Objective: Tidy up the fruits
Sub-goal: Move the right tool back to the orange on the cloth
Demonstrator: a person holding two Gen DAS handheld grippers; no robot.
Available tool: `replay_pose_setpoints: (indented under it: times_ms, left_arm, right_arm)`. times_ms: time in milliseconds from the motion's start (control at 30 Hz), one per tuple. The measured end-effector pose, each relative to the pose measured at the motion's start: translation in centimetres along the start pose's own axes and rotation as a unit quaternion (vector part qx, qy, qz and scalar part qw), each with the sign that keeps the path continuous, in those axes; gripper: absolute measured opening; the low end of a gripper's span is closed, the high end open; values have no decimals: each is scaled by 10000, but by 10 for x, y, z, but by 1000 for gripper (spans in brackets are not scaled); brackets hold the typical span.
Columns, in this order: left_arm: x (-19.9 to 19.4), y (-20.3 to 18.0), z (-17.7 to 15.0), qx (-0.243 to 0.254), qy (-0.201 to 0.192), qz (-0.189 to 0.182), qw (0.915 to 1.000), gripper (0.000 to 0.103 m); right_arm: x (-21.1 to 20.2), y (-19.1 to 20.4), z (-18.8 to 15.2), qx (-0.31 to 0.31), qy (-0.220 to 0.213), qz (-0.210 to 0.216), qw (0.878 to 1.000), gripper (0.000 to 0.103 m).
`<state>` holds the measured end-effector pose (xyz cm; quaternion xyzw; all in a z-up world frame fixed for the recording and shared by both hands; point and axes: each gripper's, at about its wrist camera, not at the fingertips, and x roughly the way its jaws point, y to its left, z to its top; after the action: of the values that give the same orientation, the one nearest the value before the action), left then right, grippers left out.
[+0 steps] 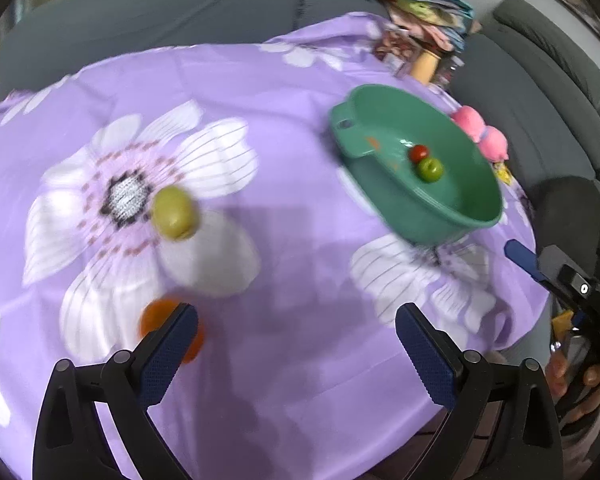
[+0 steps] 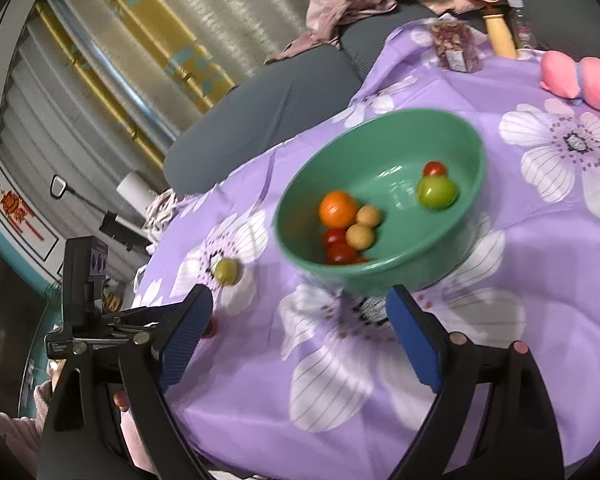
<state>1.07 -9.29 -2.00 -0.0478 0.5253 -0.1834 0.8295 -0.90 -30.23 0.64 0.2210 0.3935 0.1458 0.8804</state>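
A green bowl (image 2: 452, 236) stands on the purple flowered cloth; it also shows in the left wrist view (image 1: 452, 216). It holds an orange (image 2: 337, 209), two tan round fruits (image 2: 360, 236), red tomatoes (image 2: 340, 254), a green fruit (image 2: 437, 192) and a small red one (image 2: 435, 169). A yellow-green fruit (image 1: 174, 212) lies loose on the cloth, left of the bowl (image 2: 226, 271). An orange fruit (image 1: 156, 320) sits just behind my left gripper's left finger. My left gripper (image 1: 296, 344) is open and empty. My right gripper (image 2: 298, 330) is open and empty, just in front of the bowl.
A pink plush toy (image 2: 580, 78) lies at the cloth's far right. A jar (image 2: 458, 46), a wooden roller (image 2: 500, 38) and piled clothes (image 2: 340, 4) sit at the back. A grey sofa (image 1: 160, 20) surrounds the table. The table edge (image 2: 340, 452) is close below.
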Motion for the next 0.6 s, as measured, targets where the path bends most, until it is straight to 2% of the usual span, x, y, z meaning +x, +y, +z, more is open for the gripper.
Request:
replay_pose_setpoints:
  times_ms: [300,600]
  left_arm:
    - [-14,31,-25,-329,-45,-77,9994,99]
    - [-27,55,-33,-549,-221,-158,9981,99]
  right_arm:
    - [17,44,-14,-497,386,137,9979,90]
    - [39,74,-28,-795,766,247,9936,89]
